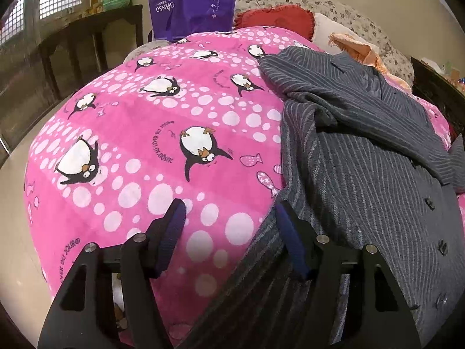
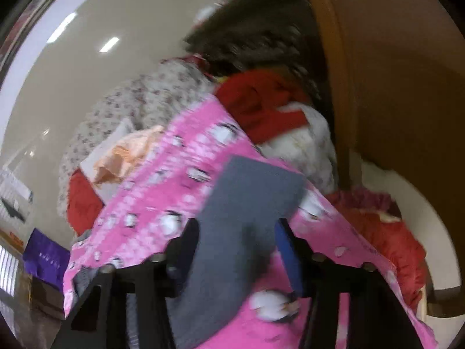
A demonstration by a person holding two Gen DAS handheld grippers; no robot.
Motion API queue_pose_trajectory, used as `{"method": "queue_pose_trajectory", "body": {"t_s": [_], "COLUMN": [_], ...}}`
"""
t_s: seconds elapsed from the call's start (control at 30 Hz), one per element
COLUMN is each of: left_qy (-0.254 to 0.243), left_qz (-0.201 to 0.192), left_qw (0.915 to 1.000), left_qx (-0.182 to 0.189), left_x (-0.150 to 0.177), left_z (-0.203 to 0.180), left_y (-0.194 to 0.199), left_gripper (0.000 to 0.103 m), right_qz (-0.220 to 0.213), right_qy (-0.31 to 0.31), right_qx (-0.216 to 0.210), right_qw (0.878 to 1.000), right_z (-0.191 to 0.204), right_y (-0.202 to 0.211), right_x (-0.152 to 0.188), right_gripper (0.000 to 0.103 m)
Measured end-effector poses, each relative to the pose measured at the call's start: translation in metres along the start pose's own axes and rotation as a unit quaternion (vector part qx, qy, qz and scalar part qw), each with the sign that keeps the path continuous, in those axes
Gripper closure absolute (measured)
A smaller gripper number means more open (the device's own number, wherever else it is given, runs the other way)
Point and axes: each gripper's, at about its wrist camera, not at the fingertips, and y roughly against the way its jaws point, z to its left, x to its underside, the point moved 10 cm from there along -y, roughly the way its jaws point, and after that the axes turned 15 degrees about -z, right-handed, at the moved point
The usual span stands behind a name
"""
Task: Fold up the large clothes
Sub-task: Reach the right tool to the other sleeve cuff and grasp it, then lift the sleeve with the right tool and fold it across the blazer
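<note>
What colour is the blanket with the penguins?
Bright pink with white dots, clearest in the left wrist view: the blanket.

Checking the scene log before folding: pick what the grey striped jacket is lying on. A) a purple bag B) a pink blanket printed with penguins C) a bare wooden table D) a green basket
B: the grey striped jacket is spread over the pink penguin blanket.

The jacket (image 1: 363,151) lies on the blanket (image 1: 145,145), right of the left tool (image 1: 229,218); bag (image 1: 191,3) and pillows (image 1: 276,19) sit beyond.
</note>
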Motion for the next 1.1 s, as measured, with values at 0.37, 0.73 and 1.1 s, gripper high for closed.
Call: {"method": "queue_pose_trajectory", "body": {"t_s": [0.37,0.73,1.1], "left_qy": [0.001,0.012,0.008], "left_qz": [0.005,-0.006,-0.015], "left_qw": [0.9999,0.9999,0.9996], "left_qx": [-0.013,0.006,0.024], "left_x": [-0.001,-0.001,0.000], "left_z": [0.000,0.002,-0.002], "left_y": [-0.005,-0.002,0.000], "left_gripper": [0.032,0.032,0.026], "right_qz": [-0.020,-0.051,0.101], "right_qy": [-0.001,0.082,0.110], "right_qx": [-0.053,-0.278,-0.390], "right_qw": [0.998,0.956,0.908], "right_z": [0.006,0.258,0.500], "right_y": [-0.051,0.079,0.078], "right_x": [-0.011,0.011,0.261], "right_gripper": [0.096,0.098,0.098]}}
